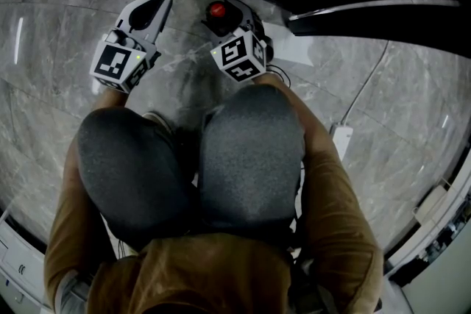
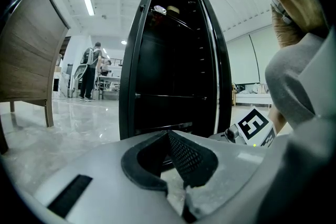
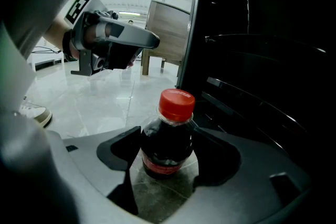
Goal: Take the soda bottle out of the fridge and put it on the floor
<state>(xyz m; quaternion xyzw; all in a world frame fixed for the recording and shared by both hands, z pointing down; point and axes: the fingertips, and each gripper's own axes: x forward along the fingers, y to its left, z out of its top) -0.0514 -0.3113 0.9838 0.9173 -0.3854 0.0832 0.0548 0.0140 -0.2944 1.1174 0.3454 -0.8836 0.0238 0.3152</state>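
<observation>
On the floor (image 3: 105, 99), soda bottle (image 3: 167, 136) upright, right gripper (image 3: 169, 145) jaws clasping it

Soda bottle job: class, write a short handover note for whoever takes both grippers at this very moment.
Right gripper: shut on the soda bottle, which is upright with its red cap on.
Left gripper: shut and empty, held to one side above the floor.
Fridge: open, just beside the bottle.
Done: the bottle is out of the fridge and down at floor level. I cannot tell whether its base touches the floor.
Left to do: probably settle it on the floor, open the right jaws and draw back without tipping it.
</observation>
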